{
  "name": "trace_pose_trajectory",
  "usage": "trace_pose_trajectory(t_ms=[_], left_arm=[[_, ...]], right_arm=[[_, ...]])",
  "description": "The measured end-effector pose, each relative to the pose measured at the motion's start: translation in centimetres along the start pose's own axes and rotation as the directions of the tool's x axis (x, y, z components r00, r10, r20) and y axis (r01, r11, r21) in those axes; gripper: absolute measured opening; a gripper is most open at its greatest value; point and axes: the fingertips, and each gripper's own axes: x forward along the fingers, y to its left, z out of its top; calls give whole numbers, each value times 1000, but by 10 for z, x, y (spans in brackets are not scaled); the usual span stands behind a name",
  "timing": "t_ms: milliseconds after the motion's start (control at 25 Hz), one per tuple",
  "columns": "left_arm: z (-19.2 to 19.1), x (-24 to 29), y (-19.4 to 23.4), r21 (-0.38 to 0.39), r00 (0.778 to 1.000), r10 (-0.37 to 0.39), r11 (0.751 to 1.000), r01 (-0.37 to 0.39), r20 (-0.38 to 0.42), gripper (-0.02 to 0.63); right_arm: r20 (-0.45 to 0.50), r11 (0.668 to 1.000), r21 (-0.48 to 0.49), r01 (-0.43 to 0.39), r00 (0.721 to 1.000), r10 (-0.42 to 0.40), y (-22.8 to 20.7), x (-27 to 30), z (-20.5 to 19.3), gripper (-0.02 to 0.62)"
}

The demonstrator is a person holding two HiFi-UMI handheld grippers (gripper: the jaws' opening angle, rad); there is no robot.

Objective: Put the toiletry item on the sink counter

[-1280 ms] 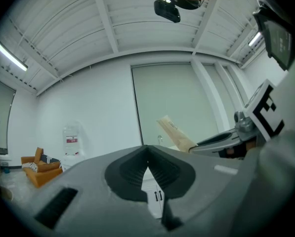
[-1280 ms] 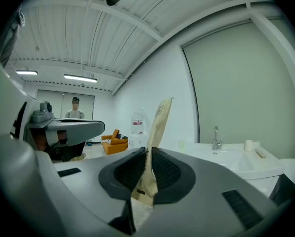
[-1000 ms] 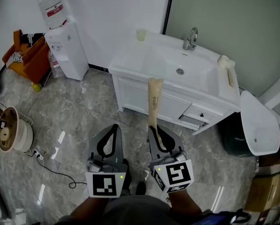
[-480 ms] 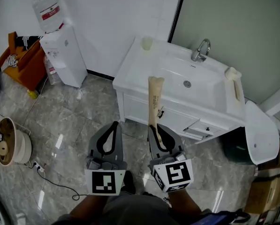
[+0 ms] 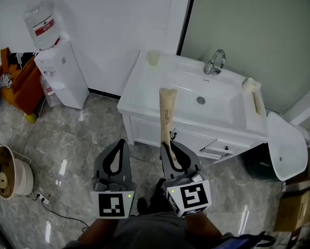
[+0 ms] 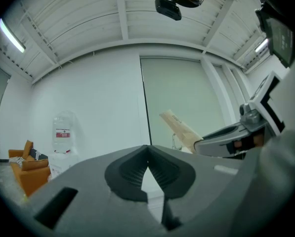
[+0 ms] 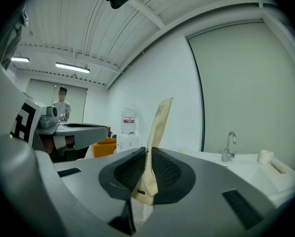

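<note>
My right gripper (image 5: 172, 148) is shut on the lower end of a long beige tube of toiletry (image 5: 166, 117), which sticks up and forward from the jaws. In the right gripper view the tube (image 7: 154, 132) stands pinched between the dark pads (image 7: 164, 174). The tube's tip overlaps the front edge of the white sink counter (image 5: 144, 84) in the head view. My left gripper (image 5: 118, 154) is beside the right one, shut, with nothing in it (image 6: 147, 169). Both hover over the marble floor in front of the vanity.
On the counter stand a small cup (image 5: 153, 57) at the back left, a chrome tap (image 5: 214, 62) and a brush (image 5: 252, 90) at the right. A water dispenser (image 5: 58, 71) stands left, a white bin lid (image 5: 282, 144) right, an orange bag (image 5: 17, 84) far left.
The view has shifted so the vanity sits nearer and more central. Both grippers keep their pose, the right one still holding the tube.
</note>
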Motion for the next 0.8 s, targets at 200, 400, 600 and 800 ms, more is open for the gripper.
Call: trace_pose_trajectory(t_ms=[200, 400, 600, 800], left_arm=[[-19, 36, -7, 4, 999, -10, 1000, 10, -46, 11], [-35, 88, -8, 21, 996, -8, 1000, 9, -93, 11], [-37, 156, -4, 36, 995, 9, 999, -5, -100, 11], [-26, 208, 6, 40, 995, 45, 998, -42, -85, 11]], right_arm=[[-14, 1000, 31, 3, 1000, -2, -27, 23, -17, 46], [-32, 997, 72, -5, 999, 7, -63, 62, -32, 46], [-47, 997, 77, -22, 999, 26, -112, 112, -34, 46], [-35, 995, 77, -67, 997, 70, -142, 154, -21, 46]])
